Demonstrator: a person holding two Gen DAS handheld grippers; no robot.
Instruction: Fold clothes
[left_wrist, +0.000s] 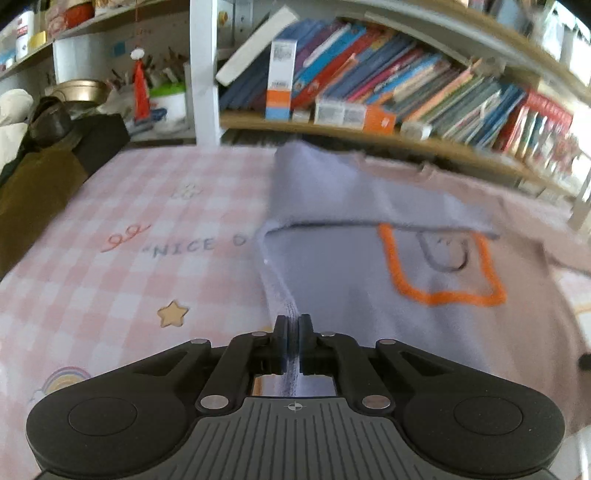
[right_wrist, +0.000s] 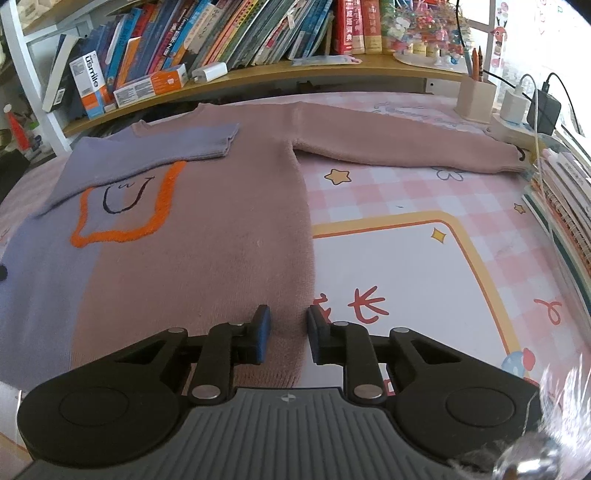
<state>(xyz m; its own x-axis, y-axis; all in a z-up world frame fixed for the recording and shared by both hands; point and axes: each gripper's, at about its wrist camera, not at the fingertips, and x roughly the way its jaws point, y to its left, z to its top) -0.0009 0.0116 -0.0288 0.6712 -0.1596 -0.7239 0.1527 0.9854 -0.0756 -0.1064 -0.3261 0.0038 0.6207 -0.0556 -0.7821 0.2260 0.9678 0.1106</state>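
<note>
A two-tone sweater, lilac on one half and dusty pink on the other (right_wrist: 207, 229), lies flat on the pink checked cloth, with an orange-outlined patch (right_wrist: 122, 206) on its chest. The lilac sleeve (right_wrist: 147, 155) is folded across the chest. The pink sleeve (right_wrist: 406, 144) lies stretched out to the right. My left gripper (left_wrist: 293, 332) is shut on the sweater's lilac side edge (left_wrist: 284, 306) near the hem. My right gripper (right_wrist: 289, 328) is open, its fingers over the pink hem corner at the sweater's right edge.
A bookshelf (right_wrist: 258, 70) full of books runs along the far edge. A pen holder (right_wrist: 474, 98), chargers and cables (right_wrist: 532, 107) stand at the right rear. Stacked books (right_wrist: 565, 192) line the right side. Dark clothing and clutter (left_wrist: 48, 158) sit at the left.
</note>
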